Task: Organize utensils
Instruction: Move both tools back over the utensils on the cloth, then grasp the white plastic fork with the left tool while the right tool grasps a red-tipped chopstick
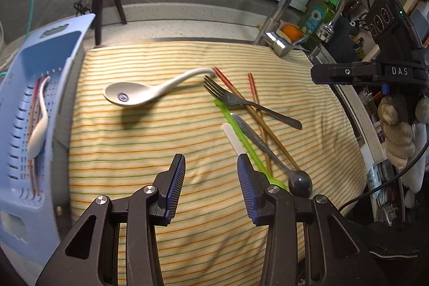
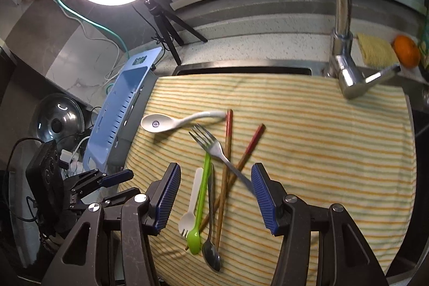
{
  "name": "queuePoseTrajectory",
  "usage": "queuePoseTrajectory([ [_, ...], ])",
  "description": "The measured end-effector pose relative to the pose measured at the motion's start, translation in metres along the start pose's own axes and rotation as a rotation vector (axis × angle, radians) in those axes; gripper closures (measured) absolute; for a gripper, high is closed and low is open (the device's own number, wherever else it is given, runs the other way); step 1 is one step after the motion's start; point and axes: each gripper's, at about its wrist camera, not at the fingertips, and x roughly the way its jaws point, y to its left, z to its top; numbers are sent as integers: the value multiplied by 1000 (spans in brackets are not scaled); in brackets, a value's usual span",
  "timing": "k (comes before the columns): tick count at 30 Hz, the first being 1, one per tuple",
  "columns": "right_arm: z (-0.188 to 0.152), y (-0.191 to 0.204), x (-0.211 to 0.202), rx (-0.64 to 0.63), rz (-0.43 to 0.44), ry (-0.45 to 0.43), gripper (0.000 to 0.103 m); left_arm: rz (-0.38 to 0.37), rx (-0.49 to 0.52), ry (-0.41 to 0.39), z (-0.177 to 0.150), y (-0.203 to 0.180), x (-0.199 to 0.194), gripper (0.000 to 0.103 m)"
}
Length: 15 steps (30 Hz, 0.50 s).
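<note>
On the striped cloth, most utensils still loose: ceramic spoon, fork, chopsticks, metal spoon. Blue basket w/ a few pieces already in. Left hand-held gripper & right hand-held gripper both spread, empty. Early stage, I'd say.

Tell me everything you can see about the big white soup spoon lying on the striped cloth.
The white soup spoon looks like glazed ceramic or melamine, with a deep oval bowl bearing a small blue round mark inside and a curved handle. It lies bowl-up on the striped cloth, bowl toward the blue basket. Its handle tip reaches the red end of a chopstick; whether they touch is unclear. No hand-held gripper touches it.
</note>
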Motion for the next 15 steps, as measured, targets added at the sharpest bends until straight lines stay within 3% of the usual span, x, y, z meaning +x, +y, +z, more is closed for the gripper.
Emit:
queuePoseTrajectory([
  [4, -10, -3, 10, 30, 41, 26, 54, -8, 10, 11, -1, -8, 5, 64],
  [7, -16, -6, 21, 47, 63, 59, 66, -12, 20, 18, -1, -12, 8, 64],
  [15, -23, -17, 48, 97, 99, 141, 78, -27, 18, 42, -2, -17, 17, 64],
])
